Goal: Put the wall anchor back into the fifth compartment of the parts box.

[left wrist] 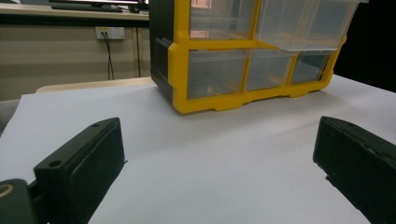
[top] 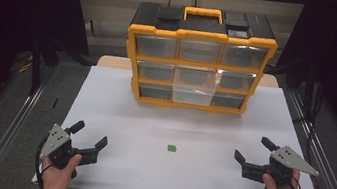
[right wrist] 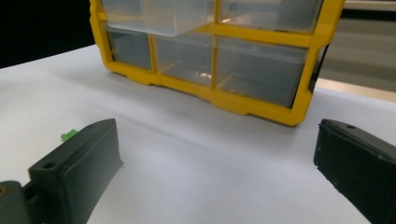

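- White covering spreads over the surface (top: 118,112), with dark curtains to either side and a pale wall behind.
- Near the front left corner, the left tongs (top: 90,136) rest in a hand, jaws spread wide with nothing between them; the left gripper view shows bare white sheet between the two black jaws.
- Near the front right corner, the right tongs (top: 253,150) are likewise held wide open and empty, pointing in toward the middle.
- Between the two, a little forward of them and close to the front-to-back centre line, lies a small green piece (top: 171,148), apart from both tongs.
- From the right tongs the green piece lies to their left; in the right gripper view it peeks out just past the left jaw (right wrist: 69,135). From the left tongs it lies off to the right.
- My judgement: the right tongs look slightly nearer and already face it, so that hand is the likelier one to pick it up. It is too small to tell a long axis.
- At the far edge stands a yellow-and-black drawer organiser (top: 199,58) with three rows of clear drawers.
- One centre drawer (top: 194,89) is pulled out toward the front; it looks empty, as do the shut drawers, though glare hides some corners.
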The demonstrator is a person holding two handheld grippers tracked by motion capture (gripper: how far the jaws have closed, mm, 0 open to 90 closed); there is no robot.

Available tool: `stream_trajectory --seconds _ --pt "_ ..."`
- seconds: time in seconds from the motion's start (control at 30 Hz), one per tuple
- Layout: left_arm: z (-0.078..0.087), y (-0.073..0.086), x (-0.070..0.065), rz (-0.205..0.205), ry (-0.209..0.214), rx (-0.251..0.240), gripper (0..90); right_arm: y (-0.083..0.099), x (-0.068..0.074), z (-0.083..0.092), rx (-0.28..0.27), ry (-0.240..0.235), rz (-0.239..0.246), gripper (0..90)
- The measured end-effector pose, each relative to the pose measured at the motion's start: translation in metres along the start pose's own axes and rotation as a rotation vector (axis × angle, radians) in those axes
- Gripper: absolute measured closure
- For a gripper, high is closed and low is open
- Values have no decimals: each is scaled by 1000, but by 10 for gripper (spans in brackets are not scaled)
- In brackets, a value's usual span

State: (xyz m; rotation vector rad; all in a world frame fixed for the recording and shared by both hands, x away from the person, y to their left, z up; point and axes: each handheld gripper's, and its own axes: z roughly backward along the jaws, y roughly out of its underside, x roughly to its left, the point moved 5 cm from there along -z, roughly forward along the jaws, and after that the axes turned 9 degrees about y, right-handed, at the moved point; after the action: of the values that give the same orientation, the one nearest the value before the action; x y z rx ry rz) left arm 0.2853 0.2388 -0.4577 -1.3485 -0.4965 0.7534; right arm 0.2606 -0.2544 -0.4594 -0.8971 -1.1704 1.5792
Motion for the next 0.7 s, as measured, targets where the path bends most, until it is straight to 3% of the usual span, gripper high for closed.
stream_trajectory --seconds 0.17,0.2,0.27,0.3,0.4,0.43,0.47,0.57,0.7 --pt "-2 0 -1 3 11 4 26 2 4 -1 43 -44 8 0" --pt "-2 0 -1 5 -1 4 28 4 6 -2 73 -69 14 4" --pt "-4 0 -1 20 -4 -6 28 4 7 -2 83 -85 9 4" --pt "-4 1 0 8 -1 14 29 4 10 -3 102 -107 4 5" --pt "-6 0 -1 30 -7 -8 31 5 13 -4 128 -142 -1 7" --pt "-3 1 0 3 5 19 31 5 15 -4 142 -164 -1 9" --pt "-3 1 0 3 5 19 31 5 16 -4 153 -173 0 10" --pt "-4 1 -1 24 -2 -4 31 5 18 -4 168 -194 2 10" --pt "-1 -1 -2 4 23 -6 31 4 30 -5 220 -283 14 11"
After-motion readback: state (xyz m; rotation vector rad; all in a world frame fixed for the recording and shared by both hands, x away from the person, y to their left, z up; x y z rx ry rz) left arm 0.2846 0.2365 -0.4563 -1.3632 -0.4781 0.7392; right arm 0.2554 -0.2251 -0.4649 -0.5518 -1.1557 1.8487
